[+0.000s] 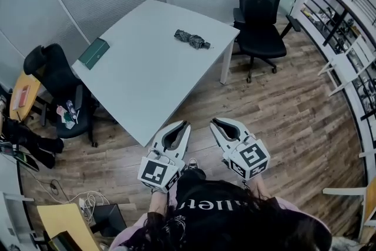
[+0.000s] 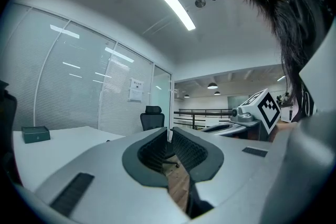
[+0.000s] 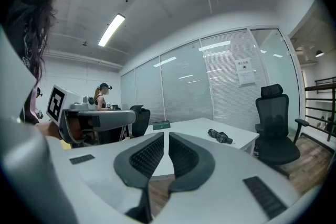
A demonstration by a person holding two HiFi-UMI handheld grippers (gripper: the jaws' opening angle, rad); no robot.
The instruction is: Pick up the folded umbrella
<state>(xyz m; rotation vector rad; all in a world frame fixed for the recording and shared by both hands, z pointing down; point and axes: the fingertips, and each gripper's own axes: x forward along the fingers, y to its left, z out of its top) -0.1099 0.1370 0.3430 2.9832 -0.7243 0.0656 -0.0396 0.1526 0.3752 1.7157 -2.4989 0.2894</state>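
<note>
Two empty tools: my left gripper (image 1: 183,124) and right gripper (image 1: 216,122), jaws together. The dark folded fabric umbrella (image 1: 191,39) lies well away, near the far edge of the white rectangular table (image 1: 147,62). Arriving closed, I could nudge it off.

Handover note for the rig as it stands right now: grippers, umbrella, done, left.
Left gripper: shut, empty.
Right gripper: shut, empty.
Both are short of the white table's near corner.
Folded umbrella: lying on the table near its far right edge, untouched.
Done: nothing yet.
Left: get within reach of the umbrella, open a gripper, close on it, lift.
</note>
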